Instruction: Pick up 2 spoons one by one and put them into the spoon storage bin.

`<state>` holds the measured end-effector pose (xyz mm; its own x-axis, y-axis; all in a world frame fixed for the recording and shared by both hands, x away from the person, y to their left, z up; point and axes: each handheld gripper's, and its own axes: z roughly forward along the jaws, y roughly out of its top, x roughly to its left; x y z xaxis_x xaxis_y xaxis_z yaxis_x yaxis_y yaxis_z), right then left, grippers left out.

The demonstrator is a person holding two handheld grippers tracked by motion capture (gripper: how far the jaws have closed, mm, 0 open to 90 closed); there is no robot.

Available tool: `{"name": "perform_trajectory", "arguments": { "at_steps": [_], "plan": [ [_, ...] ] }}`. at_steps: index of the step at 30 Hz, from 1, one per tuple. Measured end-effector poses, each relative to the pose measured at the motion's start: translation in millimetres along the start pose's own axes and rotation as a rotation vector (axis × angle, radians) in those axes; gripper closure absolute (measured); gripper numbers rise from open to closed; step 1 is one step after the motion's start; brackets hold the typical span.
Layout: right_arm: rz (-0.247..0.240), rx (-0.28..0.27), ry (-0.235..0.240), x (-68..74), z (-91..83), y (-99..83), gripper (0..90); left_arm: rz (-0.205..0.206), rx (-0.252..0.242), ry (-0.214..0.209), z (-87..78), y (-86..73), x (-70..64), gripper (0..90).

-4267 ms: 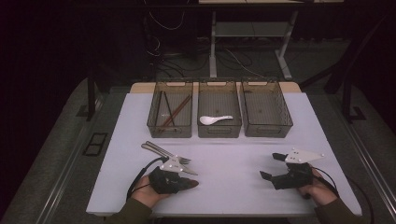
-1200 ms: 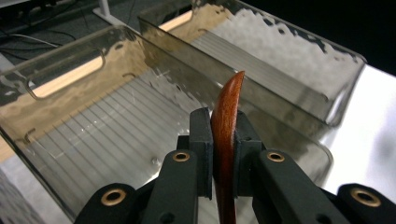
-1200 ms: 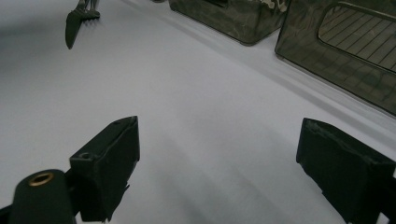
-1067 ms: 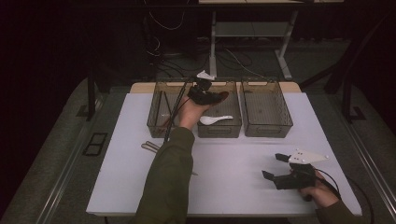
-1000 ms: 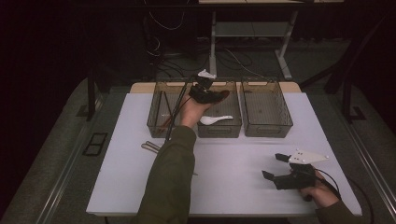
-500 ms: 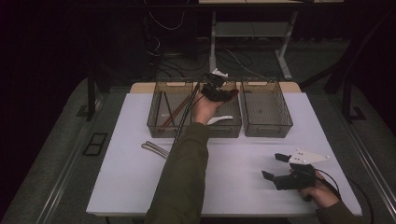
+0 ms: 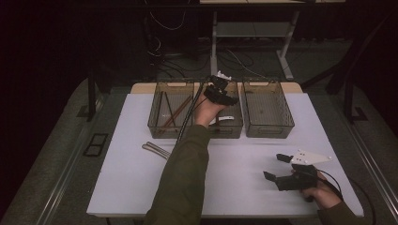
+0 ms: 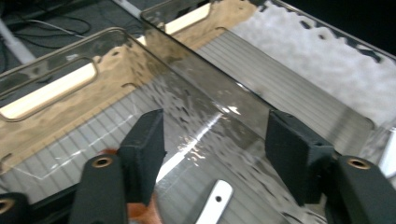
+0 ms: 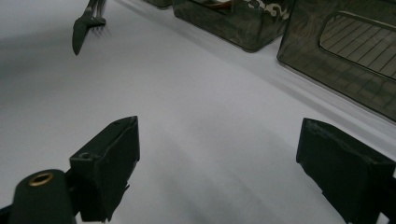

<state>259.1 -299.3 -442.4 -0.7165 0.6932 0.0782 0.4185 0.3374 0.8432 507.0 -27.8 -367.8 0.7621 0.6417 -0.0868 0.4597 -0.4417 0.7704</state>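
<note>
Left gripper over ribbed, translucent bin

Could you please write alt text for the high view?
The left hand-held gripper reaches over the middle bin of three on a white table. The right hand-held gripper rests open near the front edge; cutlery lies left.

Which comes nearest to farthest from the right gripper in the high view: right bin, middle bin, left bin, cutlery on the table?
From the right gripper:
1. Right bin, straight ahead.
2. Middle bin, ahead-left.
3. Cutlery on the table and left bin, far left; too close to call.
</note>
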Motion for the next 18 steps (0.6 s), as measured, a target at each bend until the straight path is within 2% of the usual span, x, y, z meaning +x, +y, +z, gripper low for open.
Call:
{"name": "perform_trajectory", "arguments": {
  "at_steps": [1,8,11,14,18],
  "plan": [
    [0.0,0.0,0.0,-0.1,0.2,-0.1,13.2,-0.013,-0.009,-0.01,-0.9,-0.6,-1.1,33.0],
    [-0.003,0.002,-0.007,-0.7,0.6,-0.3,13.2,0.006,-0.017,-0.058,-17.9,-12.1,-6.5,24.3],
    [-0.001,0.005,-0.004,-0.7,1.3,-0.3,13.2,0.024,-0.026,-0.056,-25.8,-19.2,-10.6,22.9],
    [-0.005,0.004,-0.001,-0.4,1.6,-0.3,13.1,0.02,-0.038,-0.064,-35.2,-28.8,-15.2,21.7],
    [-0.004,0.007,-0.001,-0.3,2.1,-0.4,13.2,0.049,-0.036,-0.075,-45.5,-38.5,-19.3,21.1]
  ]
}}
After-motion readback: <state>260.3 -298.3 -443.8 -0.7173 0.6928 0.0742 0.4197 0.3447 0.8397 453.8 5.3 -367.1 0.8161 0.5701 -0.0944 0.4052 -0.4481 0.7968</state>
